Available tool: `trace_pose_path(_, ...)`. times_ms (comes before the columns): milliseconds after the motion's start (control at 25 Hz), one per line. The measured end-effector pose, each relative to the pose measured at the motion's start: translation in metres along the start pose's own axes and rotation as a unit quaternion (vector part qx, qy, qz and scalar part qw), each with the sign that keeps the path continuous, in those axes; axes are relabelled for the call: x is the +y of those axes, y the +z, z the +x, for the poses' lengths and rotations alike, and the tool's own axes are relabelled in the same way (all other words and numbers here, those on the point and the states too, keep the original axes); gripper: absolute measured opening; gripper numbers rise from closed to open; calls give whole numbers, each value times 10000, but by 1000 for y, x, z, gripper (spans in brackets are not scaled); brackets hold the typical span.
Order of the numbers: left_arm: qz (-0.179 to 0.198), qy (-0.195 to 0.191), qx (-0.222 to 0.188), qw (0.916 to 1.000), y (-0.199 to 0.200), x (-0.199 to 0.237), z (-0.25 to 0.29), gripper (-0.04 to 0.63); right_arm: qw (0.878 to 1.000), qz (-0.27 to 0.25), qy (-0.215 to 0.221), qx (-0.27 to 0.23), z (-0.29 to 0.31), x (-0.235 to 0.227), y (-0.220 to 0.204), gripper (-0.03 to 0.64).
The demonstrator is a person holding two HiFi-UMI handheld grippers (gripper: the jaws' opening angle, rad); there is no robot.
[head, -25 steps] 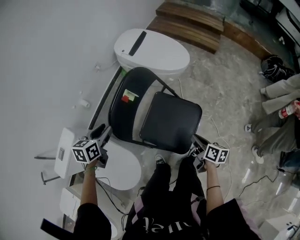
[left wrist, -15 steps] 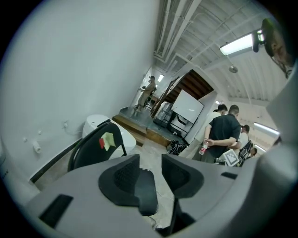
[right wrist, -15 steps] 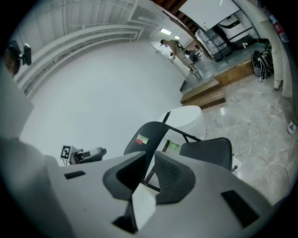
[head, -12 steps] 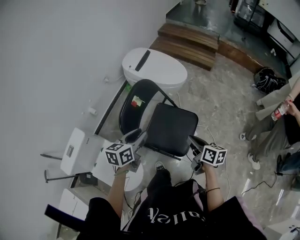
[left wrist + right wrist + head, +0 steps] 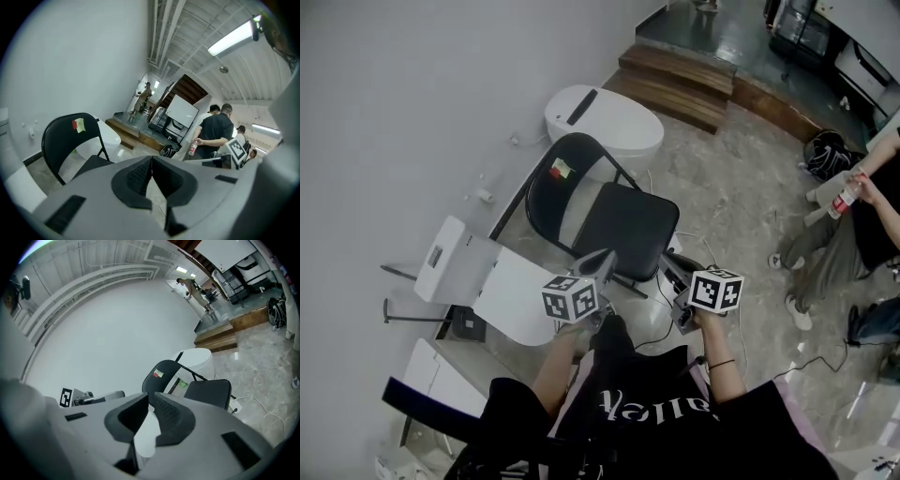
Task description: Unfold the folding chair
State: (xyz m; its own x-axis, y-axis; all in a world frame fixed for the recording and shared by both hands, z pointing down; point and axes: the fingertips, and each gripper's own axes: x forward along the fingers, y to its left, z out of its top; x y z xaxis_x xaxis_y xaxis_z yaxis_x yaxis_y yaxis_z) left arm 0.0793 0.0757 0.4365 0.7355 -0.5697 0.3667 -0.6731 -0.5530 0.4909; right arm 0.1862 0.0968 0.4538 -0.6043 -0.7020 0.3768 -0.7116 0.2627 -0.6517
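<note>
Head view: folding chair (image 5: pixel 623 230) unfolded, seat twd person (image 5: pixel 647 412); left gripper (image 5: pixel 605 255) fingers clenched, empty; right gripper (image 5: pixel 673 270) fingers just closing, empty.

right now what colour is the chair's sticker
Red and pale green; the sticker shows best in the left gripper view.

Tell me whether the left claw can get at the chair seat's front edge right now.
Probably yes. The left claw hovers near the chair seat, nothing standing between them in either view. Its jaws have just closed, empty, so they would have to open first.
</note>
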Motion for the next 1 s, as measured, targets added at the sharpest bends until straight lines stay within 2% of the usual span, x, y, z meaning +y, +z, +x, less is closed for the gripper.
trace_pose_path(200, 77, -2, -3, 10000, -50, -89, -6, 3, 9998, -92, 84, 128, -79, 0, -35, 43)
trace_pose_path(360, -62, 116, -26, 9999, -88, -131, -20, 3, 9996, -73, 174, 229, -119, 3, -63, 40)
trace_pose_path(600, -94, 269, 194, 9994, -127, -153, -49, 5, 9987, -55, 433, 250, -143, 30, -85, 38)
trace_pose_path(1000, -178, 252, 36, 9995, -136, -142, -111, 3, 9978, -279, 447, 412, -137, 86, -123, 37)
